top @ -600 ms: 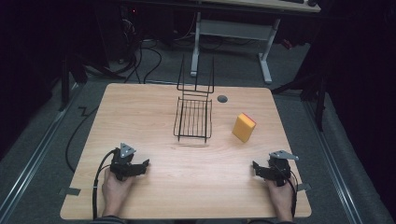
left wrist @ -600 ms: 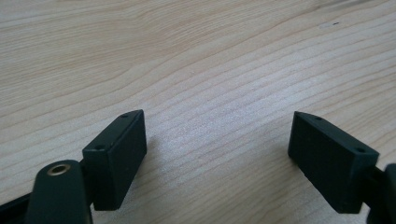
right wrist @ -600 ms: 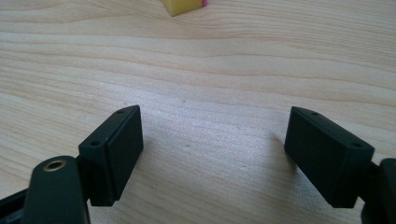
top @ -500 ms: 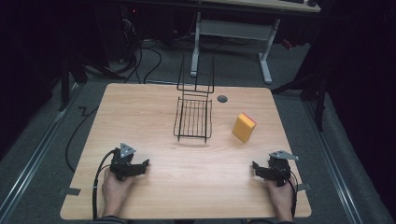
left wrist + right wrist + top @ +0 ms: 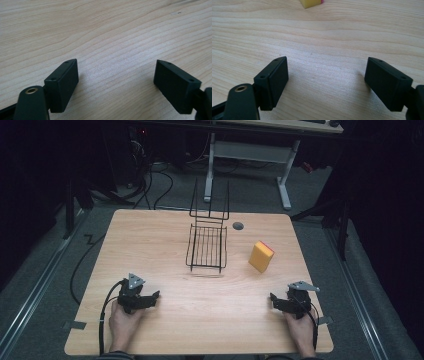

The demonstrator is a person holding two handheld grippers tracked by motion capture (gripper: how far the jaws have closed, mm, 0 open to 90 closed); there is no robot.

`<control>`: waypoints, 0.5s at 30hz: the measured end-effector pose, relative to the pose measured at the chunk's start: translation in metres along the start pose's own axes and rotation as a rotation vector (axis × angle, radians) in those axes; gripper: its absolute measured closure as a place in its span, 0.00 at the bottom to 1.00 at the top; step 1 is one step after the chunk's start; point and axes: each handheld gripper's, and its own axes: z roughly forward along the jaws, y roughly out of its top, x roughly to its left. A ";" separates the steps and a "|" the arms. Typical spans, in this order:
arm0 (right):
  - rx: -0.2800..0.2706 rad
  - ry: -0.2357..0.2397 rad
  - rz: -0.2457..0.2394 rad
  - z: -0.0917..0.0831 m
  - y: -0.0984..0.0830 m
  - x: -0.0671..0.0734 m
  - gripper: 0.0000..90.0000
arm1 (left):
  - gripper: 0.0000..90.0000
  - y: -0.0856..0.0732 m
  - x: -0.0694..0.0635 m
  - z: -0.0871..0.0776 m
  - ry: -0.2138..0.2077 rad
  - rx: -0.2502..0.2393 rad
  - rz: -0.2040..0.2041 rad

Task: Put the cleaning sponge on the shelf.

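A yellow rectangular sponge block (image 5: 261, 256) is seen lying toward the right edge of the light wooden tabletop (image 5: 210, 320), just right of a black wire rack (image 5: 207, 247). It is judged light and squashy, best pinched across its short sides. The left tongs (image 5: 152, 296) and right tongs (image 5: 274, 298) are spread wide, empty, near the front corners.

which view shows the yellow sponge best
The high view: the whole sponge sits on the table, right of the wire rack and ahead of the right gripper. The right gripper view catches just its near corner at the top edge. The left gripper view looks at bare wood.
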 end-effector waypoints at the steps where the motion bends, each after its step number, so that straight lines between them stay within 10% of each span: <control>1: 0.002 0.002 0.000 0.000 0.000 0.000 0.19 | 0.23 0.000 0.000 0.000 0.000 0.000 0.000; 15: 0.001 0.014 -0.008 -0.002 -0.001 -0.001 0.21 | 0.23 -0.001 0.000 0.000 0.002 0.000 -0.001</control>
